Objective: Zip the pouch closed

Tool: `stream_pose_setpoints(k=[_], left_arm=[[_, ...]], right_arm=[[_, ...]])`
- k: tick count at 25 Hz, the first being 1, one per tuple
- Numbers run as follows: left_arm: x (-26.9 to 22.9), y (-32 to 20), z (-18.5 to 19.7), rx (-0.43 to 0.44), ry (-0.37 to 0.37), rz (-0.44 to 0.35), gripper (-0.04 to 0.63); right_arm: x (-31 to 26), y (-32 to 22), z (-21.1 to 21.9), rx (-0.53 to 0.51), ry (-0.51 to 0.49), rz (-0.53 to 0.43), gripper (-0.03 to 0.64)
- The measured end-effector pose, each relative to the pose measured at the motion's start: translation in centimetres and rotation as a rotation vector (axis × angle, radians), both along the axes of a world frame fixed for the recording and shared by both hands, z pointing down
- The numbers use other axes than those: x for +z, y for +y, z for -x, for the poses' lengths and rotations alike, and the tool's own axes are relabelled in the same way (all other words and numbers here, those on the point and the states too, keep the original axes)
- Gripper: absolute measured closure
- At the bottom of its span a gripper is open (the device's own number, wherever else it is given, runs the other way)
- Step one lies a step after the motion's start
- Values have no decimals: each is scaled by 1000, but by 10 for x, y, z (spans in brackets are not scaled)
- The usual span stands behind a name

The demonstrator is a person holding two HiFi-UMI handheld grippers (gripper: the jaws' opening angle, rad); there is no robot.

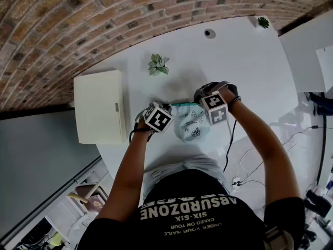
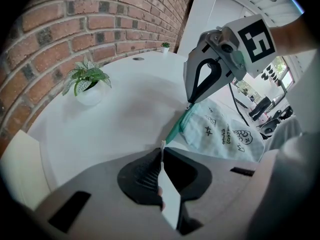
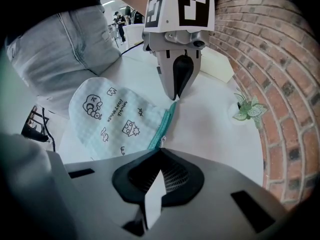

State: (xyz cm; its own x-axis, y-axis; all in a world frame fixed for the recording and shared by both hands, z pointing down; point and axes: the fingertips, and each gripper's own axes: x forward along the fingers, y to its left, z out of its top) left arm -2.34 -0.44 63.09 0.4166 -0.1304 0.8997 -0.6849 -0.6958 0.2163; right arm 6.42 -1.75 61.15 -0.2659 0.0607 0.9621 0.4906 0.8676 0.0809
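A pale mint pouch (image 1: 191, 126) printed with small drawings lies on the white table (image 1: 244, 72) in front of the person. Its teal zipper (image 1: 183, 104) runs along the far edge, stretched between the two grippers. My left gripper (image 1: 167, 108) is shut on the zipper's left end. In the left gripper view the teal strip (image 2: 177, 126) runs up from my own jaws (image 2: 162, 149) to the right gripper (image 2: 190, 103). My right gripper (image 3: 159, 150) is shut on the other end of the zipper (image 3: 162, 126), with the left gripper (image 3: 175, 98) at the far end. The slider is too small to make out.
A small potted plant (image 1: 157, 64) stands behind the pouch near the brick wall (image 1: 78, 14). A white box (image 1: 100, 105) sits at the table's left edge. Another tiny plant (image 1: 263, 22) and a cable hole (image 1: 209, 34) lie at the far right. Cables trail on the floor (image 1: 307, 134).
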Motion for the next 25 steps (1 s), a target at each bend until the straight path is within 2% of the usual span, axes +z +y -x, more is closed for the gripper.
stream_pose_setpoints(k=[25], left_arm=[[0, -1, 1, -3, -3, 1, 574]], right_arm=[[-3, 1, -1, 21, -21, -7, 621]])
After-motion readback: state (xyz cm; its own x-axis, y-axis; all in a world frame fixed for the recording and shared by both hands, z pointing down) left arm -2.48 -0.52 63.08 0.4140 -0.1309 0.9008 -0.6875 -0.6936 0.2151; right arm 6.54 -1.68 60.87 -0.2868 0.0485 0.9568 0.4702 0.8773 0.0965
